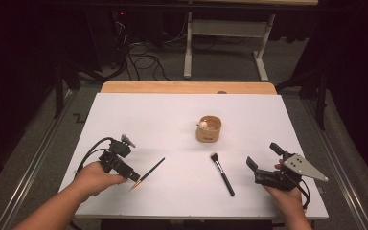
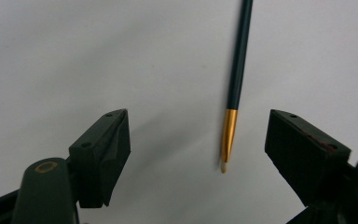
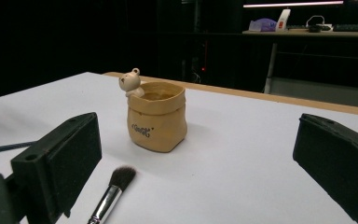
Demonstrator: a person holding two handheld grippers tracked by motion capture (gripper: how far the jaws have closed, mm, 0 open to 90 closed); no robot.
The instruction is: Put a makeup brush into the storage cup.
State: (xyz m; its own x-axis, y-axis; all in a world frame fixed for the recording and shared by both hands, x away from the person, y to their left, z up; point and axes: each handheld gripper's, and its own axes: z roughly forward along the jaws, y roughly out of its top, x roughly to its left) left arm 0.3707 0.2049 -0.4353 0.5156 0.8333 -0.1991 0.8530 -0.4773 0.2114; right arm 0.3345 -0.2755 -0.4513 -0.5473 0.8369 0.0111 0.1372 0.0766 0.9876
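Note:
A thin dark-handled brush [image 1: 148,173] with a gold ferrule lies on the white table [image 1: 139,120], tip toward the near edge. My left gripper [image 1: 135,178] hovers at that tip; in the left gripper view the gold ferrule [image 2: 229,135] lies between the spread jaws, untouched. A makeup brush [image 1: 222,173] with a black handle rests right of centre. My right gripper [image 1: 263,157] stands open beside it, facing a tan bag-shaped cup [image 3: 157,116] with a small bear figure [image 3: 131,82] on its rim. The makeup brush's bristles [image 3: 121,178] lie between those jaws, farther off.
A wooden strip [image 1: 188,87] borders the table's far edge. Beyond it stand a white desk frame [image 1: 227,36] and cables [image 1: 143,57] on the floor. White surface lies open around the cup [image 1: 209,129].

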